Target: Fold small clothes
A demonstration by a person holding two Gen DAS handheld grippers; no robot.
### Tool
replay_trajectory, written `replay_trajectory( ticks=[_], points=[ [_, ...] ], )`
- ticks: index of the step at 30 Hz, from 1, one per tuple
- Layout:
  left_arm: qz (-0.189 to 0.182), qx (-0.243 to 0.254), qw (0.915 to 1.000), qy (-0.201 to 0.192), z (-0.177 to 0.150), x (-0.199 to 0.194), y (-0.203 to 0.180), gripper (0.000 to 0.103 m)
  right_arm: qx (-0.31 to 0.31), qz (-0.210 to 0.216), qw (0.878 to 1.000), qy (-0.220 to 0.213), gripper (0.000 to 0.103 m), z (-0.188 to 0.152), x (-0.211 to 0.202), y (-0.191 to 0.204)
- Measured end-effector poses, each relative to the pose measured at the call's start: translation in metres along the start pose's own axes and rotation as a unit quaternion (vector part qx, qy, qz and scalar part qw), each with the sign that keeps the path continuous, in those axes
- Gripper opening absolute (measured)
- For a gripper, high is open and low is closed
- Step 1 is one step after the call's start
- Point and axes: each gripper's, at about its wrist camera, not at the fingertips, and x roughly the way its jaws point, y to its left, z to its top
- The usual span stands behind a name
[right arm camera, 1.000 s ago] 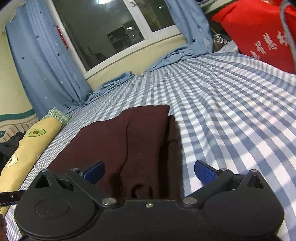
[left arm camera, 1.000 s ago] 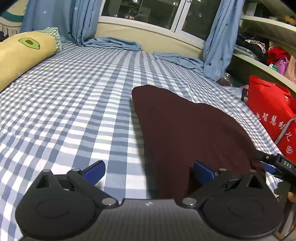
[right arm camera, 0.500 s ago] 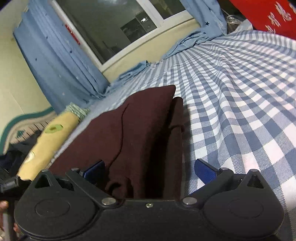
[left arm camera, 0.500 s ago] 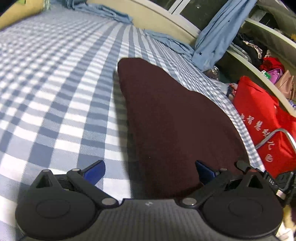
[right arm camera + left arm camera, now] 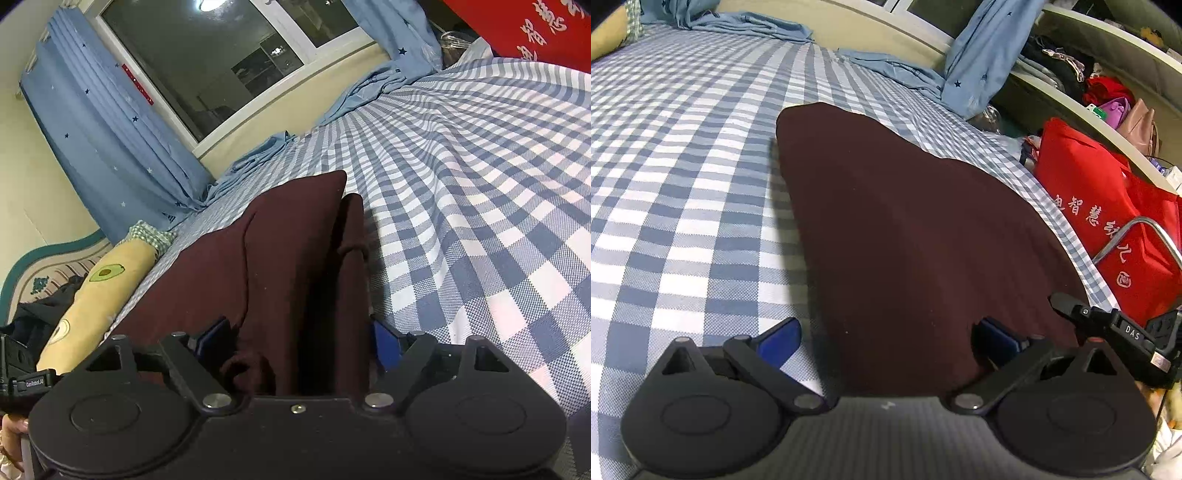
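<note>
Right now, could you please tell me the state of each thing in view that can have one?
Maroon garment: partly folded, flat on the bed.
Left gripper: open, straddling the garment's near edge.
Right gripper: jaws closing around the garment's bunched edge.
Curtains: drawn aside.

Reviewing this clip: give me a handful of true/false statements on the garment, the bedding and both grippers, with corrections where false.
1. The dark maroon garment lies on a blue-and-white checked sheet. True.
2. The left gripper is clamped shut on the cloth. False: its jaws stand wide open, straddling the garment's near edge.
3. The right gripper has garment folds between its closing jaws. True.
4. A green bag stands beside the bed. False: the bag is red.
5. A yellow avocado-print pillow lies beyond the garment. True.
</note>
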Motion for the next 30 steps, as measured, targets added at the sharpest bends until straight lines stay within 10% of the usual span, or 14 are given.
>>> replay_trajectory(
  ticks=[20, 30],
  points=[
    [0.001, 0.012, 0.9998, 0.016, 0.001, -0.001, 0.001, 0.103, -0.011, -0.005, 1.0, -0.003, 0.082, -0.005, -0.001, 0.004],
    [0.014, 0.018, 0.9993, 0.031, 0.007, 0.001, -0.005, 0.103, -0.026, -0.017, 1.0, 0.001, 0.065, -0.005, -0.001, 0.012]
  ],
)
